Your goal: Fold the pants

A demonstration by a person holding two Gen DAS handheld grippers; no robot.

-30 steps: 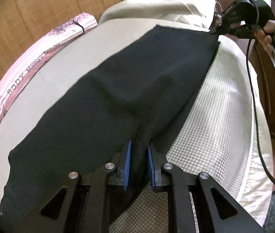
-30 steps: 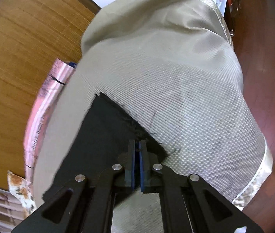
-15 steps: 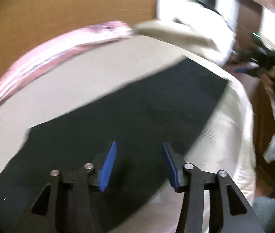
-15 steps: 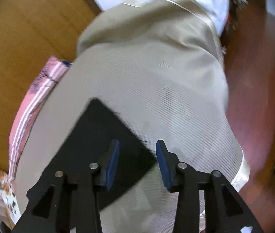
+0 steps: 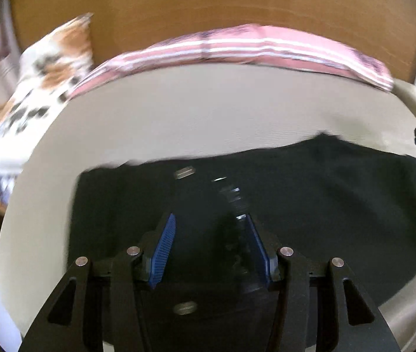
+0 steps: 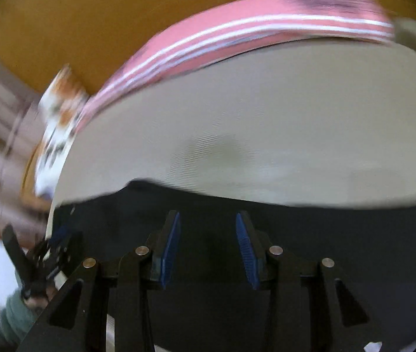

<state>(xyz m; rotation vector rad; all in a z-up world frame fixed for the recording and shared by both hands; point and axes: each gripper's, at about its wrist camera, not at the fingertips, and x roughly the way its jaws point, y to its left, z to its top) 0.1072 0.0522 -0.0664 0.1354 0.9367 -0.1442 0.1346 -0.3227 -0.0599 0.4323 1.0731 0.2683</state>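
Black fabric pants (image 5: 310,193) lie flat along the near edge of the beige-covered bed (image 5: 208,117). Left claw (image 5: 210,249) and right claw (image 6: 208,249) hover above, spread wide, gripping nothing.

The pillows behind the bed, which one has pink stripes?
The long pillow along the wooden wall has pink and white stripes. The other pillow, at its left end, is white with orange and dark blotches.

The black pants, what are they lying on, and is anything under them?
The black pants lie spread on a beige textured bed cover, which shows all along their far edge. Whatever sits directly beneath the cloth is covered and cannot be seen.
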